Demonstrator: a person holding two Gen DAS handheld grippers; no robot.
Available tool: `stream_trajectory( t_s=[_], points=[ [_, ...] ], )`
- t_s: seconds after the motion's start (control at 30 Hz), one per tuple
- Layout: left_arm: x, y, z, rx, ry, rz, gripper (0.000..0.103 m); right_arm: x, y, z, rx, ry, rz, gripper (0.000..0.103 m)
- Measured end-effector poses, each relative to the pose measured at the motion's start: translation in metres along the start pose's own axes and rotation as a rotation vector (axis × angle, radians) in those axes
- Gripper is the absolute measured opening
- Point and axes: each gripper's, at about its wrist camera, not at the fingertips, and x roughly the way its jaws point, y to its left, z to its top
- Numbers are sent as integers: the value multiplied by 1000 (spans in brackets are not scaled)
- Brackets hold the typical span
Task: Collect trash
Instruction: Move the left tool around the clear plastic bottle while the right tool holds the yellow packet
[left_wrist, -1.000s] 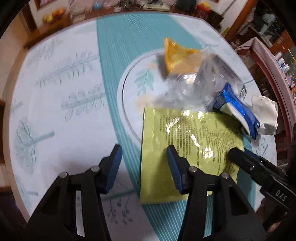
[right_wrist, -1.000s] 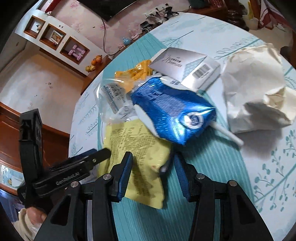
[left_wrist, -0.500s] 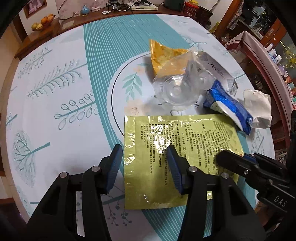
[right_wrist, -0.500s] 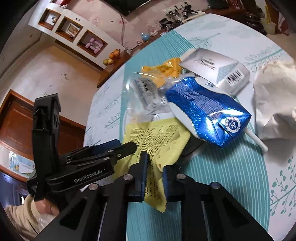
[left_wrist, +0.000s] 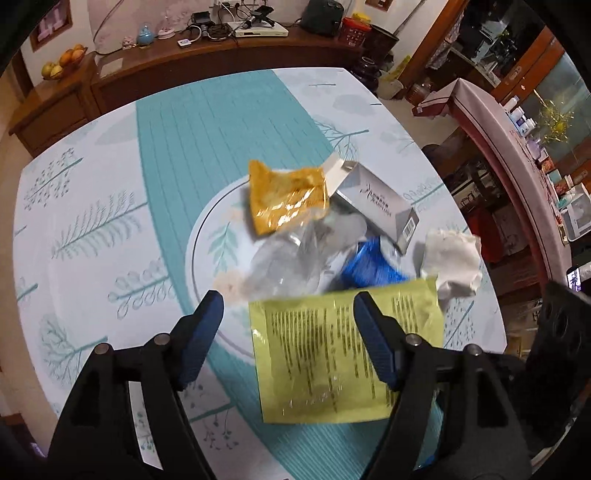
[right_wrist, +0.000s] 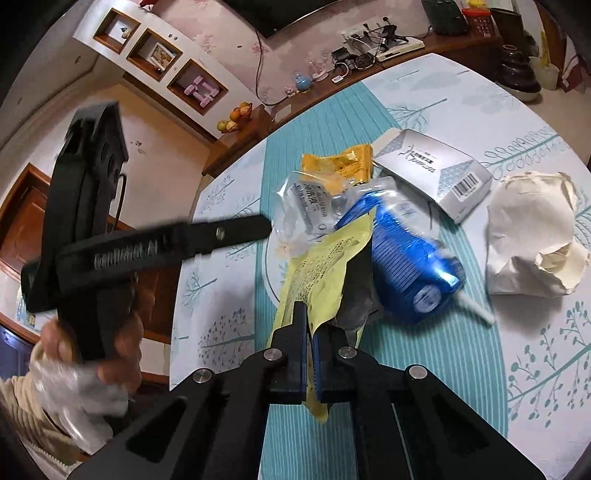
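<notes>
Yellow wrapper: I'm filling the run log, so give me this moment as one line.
right gripper: shut on yellow wrapper, lifted | left gripper: open, empty | remaining trash on table

Dim warm indoor light. Motion blur smears the yellow wrapper (left_wrist: 347, 354) and left tool (right_wrist: 177, 240). Fisheye bends edges; corners vignette black.

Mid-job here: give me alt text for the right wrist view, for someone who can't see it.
The right gripper is shut on the edge of a yellow printed wrapper, lifting it off the table. Behind lie a blue pouch, clear plastic, an orange packet, a grey box and crumpled paper.
</notes>
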Motion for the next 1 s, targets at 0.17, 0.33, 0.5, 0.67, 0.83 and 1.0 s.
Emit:
stream_trajectory(
  t_s=[0.17, 0.33, 0.5, 0.67, 0.83, 1.0],
  points=[
    [17, -11, 23, 91, 35, 45, 70, -16, -8, 3, 36, -8, 4, 2],
    [38, -20, 39, 170, 73, 53, 70, -31, -8, 11, 38, -16, -26, 2],
    [62, -22, 46, 184, 145, 10, 53, -38, -14, 17, 45, -14, -66, 2],
    [65, -28, 38, 216, 139, 31, 39, -41, -19, 13, 69, -12, -63, 2],
    [54, -31, 21, 210, 100, 96, 39, -44, -18, 1, 70, -5, -48, 2],
    [24, -28, -3, 154, 58, 135, 38, -60, -12, -9, 45, -5, -37, 2]
  ],
)
